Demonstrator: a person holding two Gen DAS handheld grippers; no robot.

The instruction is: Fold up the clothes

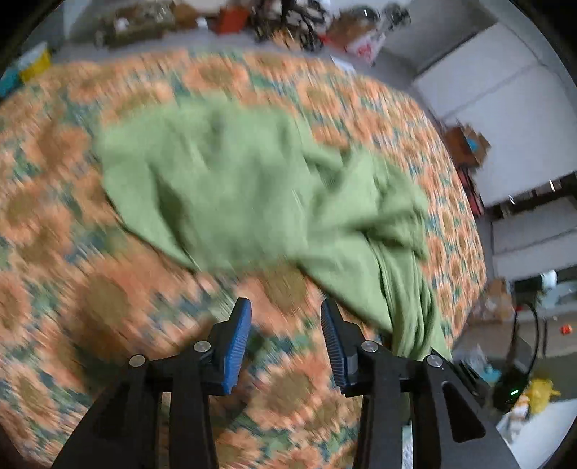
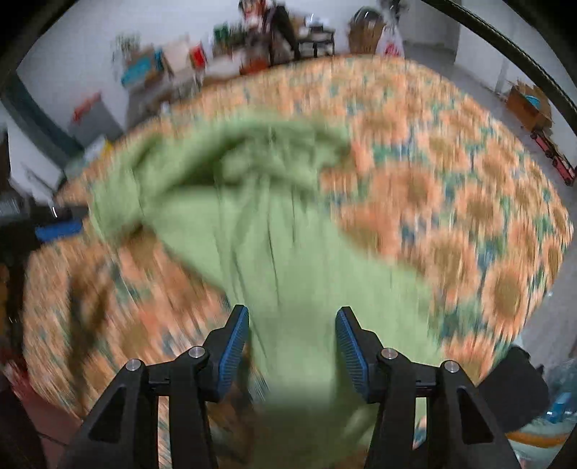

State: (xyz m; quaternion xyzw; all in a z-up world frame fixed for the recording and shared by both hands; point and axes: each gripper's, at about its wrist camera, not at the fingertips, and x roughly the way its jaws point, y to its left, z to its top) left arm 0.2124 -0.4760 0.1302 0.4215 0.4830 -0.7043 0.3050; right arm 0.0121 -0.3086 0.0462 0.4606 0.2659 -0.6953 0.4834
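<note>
A green garment (image 1: pixel 252 187) lies crumpled on a bed covered with an orange sunflower-print sheet (image 1: pixel 90 288). My left gripper (image 1: pixel 285 317) is open and empty above the sheet, just short of the garment's near edge. In the right wrist view the garment (image 2: pixel 288 259) runs from the bed's middle down between the open blue pads (image 2: pixel 234 346) of my right gripper (image 2: pixel 292 324), which hovers over its near end. Both views are motion-blurred.
Clutter and boxes (image 1: pixel 357 32) line the floor beyond the bed's far edge. White cabinets (image 1: pixel 505 90) stand at the right. A cardboard box (image 2: pixel 530 104) sits on the floor right of the bed. The bed edge drops off at the right (image 1: pixel 472 252).
</note>
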